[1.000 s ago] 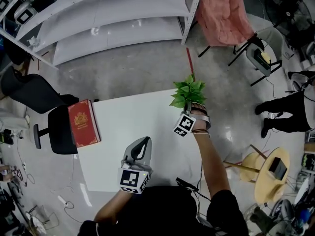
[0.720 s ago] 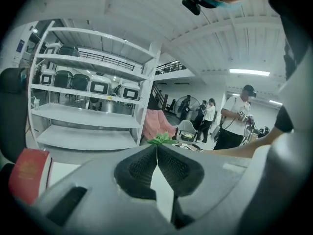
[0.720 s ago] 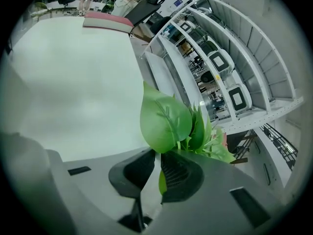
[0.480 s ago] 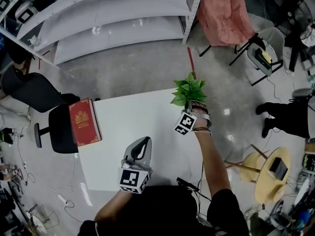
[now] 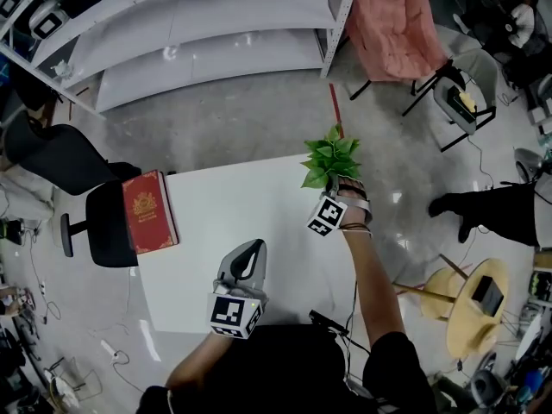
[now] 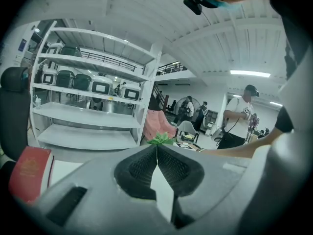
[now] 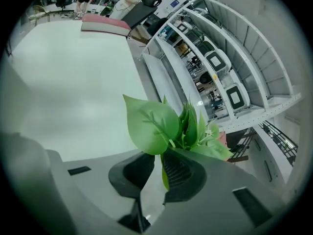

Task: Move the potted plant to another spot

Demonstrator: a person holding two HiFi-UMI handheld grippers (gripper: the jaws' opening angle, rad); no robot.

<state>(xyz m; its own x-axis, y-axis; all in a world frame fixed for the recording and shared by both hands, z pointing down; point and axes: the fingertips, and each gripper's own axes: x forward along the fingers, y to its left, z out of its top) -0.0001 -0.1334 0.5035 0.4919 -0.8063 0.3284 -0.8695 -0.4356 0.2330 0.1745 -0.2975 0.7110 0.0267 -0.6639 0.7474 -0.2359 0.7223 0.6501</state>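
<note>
The potted plant has barely shifted at the far right edge of the surface, its stem pinched in the right tongs; a bystander's legs have moved. The left tongs sit closed on nothing, and a red book lies at the left edge

Head camera: overhead, looking steeply down on white table. Left gripper camera: low at near edge, facing shelving. Right gripper camera: far corner, tight on plant. All three share red book.
</note>
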